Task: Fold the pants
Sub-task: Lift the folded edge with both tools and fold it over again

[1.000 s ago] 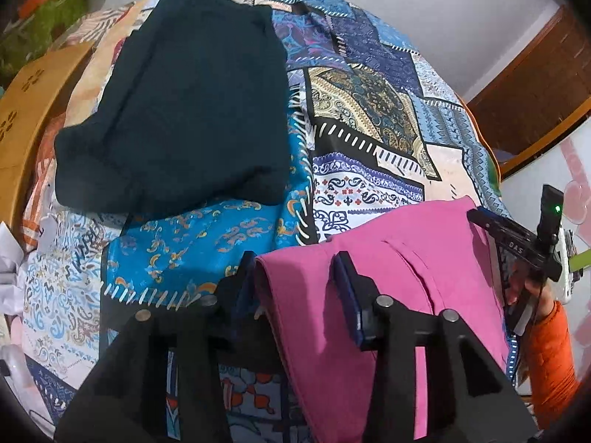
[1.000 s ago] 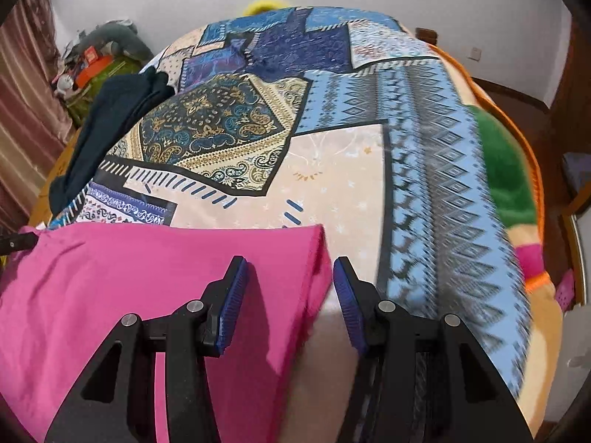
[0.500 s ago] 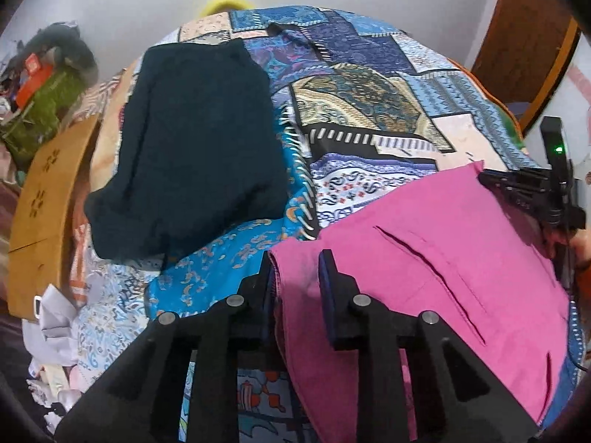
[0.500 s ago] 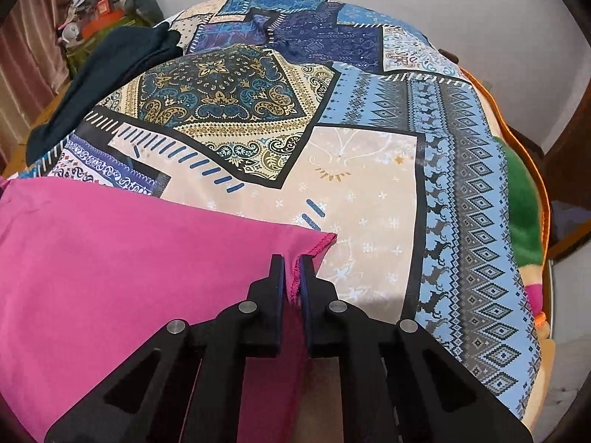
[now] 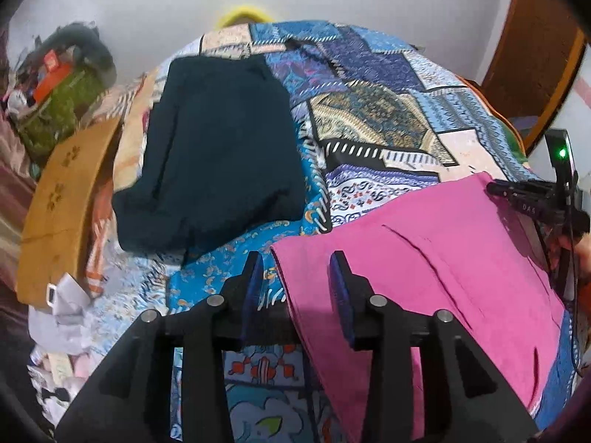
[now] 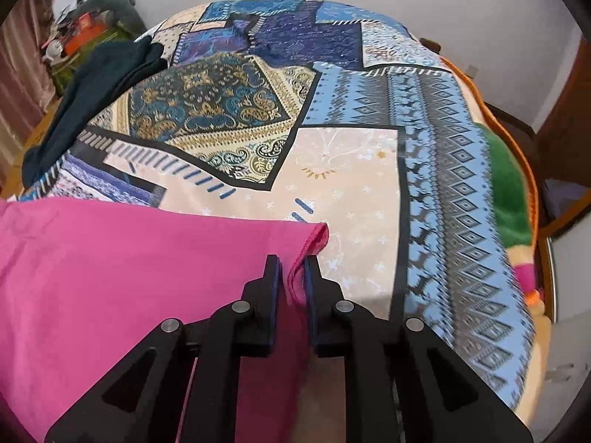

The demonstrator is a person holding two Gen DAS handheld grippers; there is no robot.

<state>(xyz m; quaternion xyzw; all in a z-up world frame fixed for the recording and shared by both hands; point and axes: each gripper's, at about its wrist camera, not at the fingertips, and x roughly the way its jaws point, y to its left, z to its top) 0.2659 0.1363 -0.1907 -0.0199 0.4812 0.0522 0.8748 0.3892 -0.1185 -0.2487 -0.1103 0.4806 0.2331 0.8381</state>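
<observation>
I am watching the limp, light pink pants [image 5: 424,277] lying on the patchwork bedspread [image 6: 351,170], right gripper [image 6: 293,277] pinching their corner while the left gripper [image 5: 295,280], jaws just reopening, is straddling the opposite edge unclamped.

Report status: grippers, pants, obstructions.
Left gripper open, jaws just reopened astride pink pants edge. Right gripper pinching corner. Dark folded garment lies clear.

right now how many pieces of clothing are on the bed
2. The pink pants lie at the near edge of the bedspread, between the grippers. A dark folded garment lies further back on the left. Others may be hidden outside the frame.
</observation>
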